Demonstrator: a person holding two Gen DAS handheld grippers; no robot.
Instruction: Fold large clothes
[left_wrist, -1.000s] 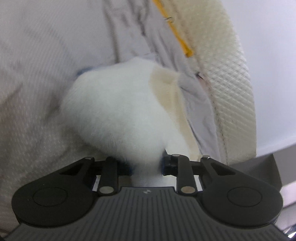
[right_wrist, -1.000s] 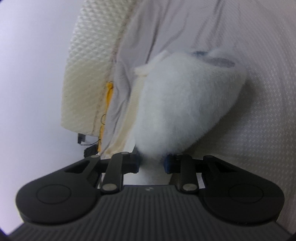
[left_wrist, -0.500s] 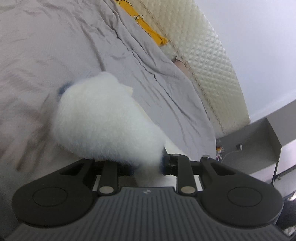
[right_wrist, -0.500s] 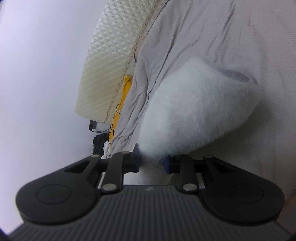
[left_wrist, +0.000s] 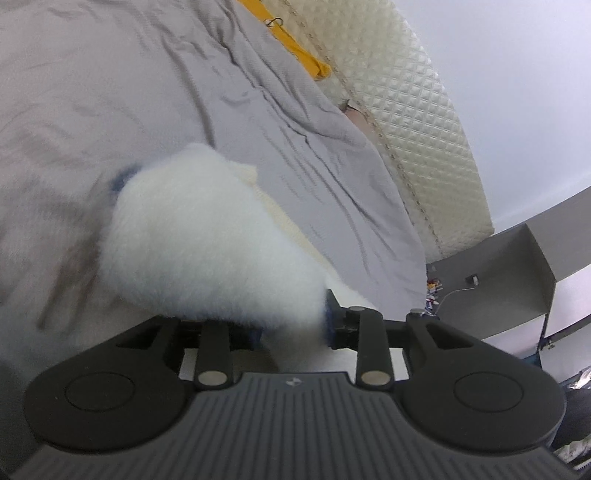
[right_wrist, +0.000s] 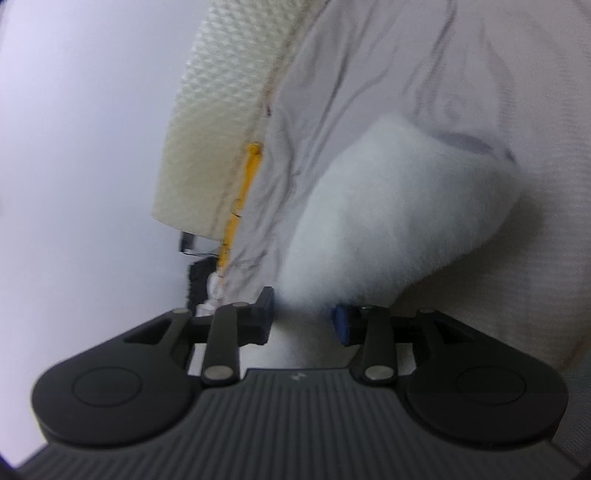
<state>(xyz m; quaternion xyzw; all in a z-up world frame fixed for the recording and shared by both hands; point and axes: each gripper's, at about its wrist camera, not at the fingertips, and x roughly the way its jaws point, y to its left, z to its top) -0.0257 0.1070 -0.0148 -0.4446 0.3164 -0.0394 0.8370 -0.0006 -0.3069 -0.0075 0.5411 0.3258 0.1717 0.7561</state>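
A white fleecy garment (left_wrist: 207, 240) bulges out in front of my left gripper (left_wrist: 291, 328), which is shut on a bunch of it above the grey bed sheet (left_wrist: 92, 85). A cream ribbed edge of the garment shows along its right side. In the right wrist view the same white fleece (right_wrist: 399, 206) fills the space ahead of my right gripper (right_wrist: 303, 321), which is also shut on a fold of it. The fleece hides both sets of fingertips. A bluish patch shows at the garment's far edge in both views.
A cream quilted headboard (left_wrist: 417, 110) runs along the bed's far side, with a yellow cloth (left_wrist: 295, 48) tucked beside it. A grey bedside unit (left_wrist: 524, 273) with cables stands past the bed's corner. A pale wall (right_wrist: 81, 129) lies to the left in the right wrist view.
Both grippers have lifted and swung with the fleece still held. The left view tilted from facing the headboard to looking across the sheet toward the bedside unit. The right view turned slightly.
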